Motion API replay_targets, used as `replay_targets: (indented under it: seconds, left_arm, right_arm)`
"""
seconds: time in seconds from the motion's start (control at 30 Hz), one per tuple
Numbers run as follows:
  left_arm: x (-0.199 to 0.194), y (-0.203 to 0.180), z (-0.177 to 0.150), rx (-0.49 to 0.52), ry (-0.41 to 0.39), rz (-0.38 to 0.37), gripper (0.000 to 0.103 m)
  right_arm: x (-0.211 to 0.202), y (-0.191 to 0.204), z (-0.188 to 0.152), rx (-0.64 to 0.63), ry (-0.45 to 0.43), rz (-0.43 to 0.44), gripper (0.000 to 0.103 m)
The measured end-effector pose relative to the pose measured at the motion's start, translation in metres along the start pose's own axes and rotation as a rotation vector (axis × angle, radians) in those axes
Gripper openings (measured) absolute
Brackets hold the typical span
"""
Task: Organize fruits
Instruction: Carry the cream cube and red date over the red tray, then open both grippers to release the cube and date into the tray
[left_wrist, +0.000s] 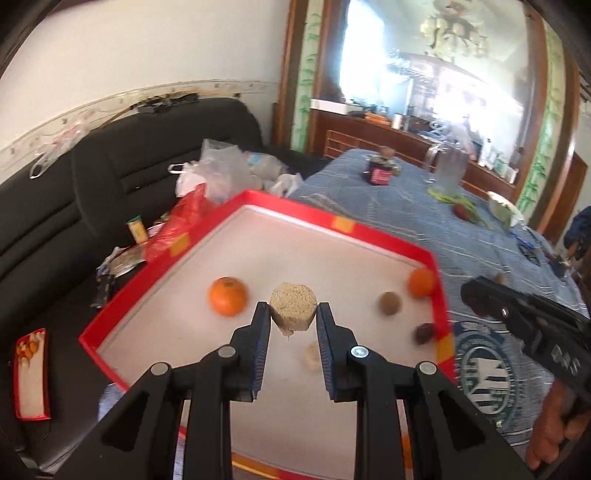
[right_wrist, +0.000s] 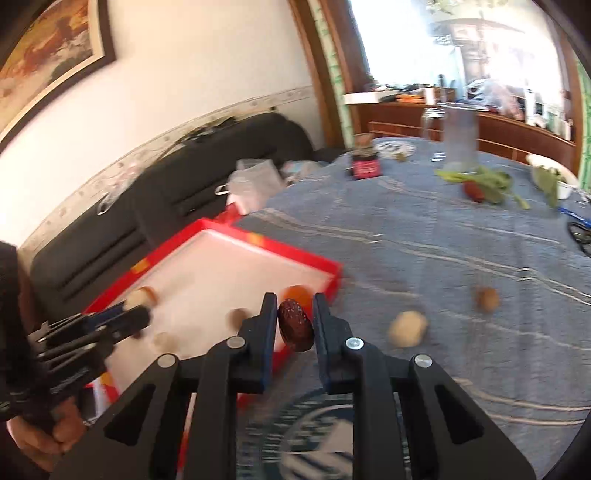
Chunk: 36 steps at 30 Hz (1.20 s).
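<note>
left hand-held gripper (left_wrist: 293, 314) pinches crumbly grain cake (left_wrist: 293, 305) by its sides | right hand-held gripper (right_wrist: 295, 325) clamps wrinkled, light red date (right_wrist: 295, 324) across its middle

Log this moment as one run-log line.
left gripper: shut on round grainy cake, over red tray | right gripper: shut on red date, beside tray | loose on tablecloth: two pieces

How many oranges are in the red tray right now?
2. One orange lies left of centre on the tray floor; the other orange sits against the red tray's right wall near its far corner. The jaws could hide more.
</note>
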<state>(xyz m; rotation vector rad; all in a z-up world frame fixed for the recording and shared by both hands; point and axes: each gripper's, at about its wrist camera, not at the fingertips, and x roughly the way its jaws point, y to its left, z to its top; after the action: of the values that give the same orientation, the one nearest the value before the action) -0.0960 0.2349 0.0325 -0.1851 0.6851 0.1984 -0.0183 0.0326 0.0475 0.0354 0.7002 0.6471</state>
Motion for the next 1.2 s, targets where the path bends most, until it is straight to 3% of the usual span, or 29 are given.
replay_targets:
  seconds: [0.17, 0.37, 0.67, 0.97, 1.2]
  left_arm:
    - [0.004, 0.005, -0.005, 0.01, 0.016, 0.004, 0.024]
    - [0.007, 0.008, -0.006, 0.024, 0.018, 0.047, 0.025]
    - [0.013, 0.006, -0.009, 0.05, 0.035, 0.099, 0.025]
    - [0.019, -0.002, -0.009, 0.105, 0.036, 0.164, 0.025]
    - [0.021, -0.006, -0.009, 0.116, 0.042, 0.194, 0.027]
  right_arm:
    - [0.011, 0.037, -0.011, -0.066, 0.041, 0.073, 0.022]
    - [0.035, 0.059, -0.025, -0.103, 0.103, 0.074, 0.022]
    - [0.04, 0.049, -0.032, -0.072, 0.125, 0.102, 0.022]
    - [0.054, 0.038, -0.034, -0.016, 0.211, 0.128, 0.022]
    - [0.053, 0.038, -0.035, -0.023, 0.213, 0.123, 0.022]
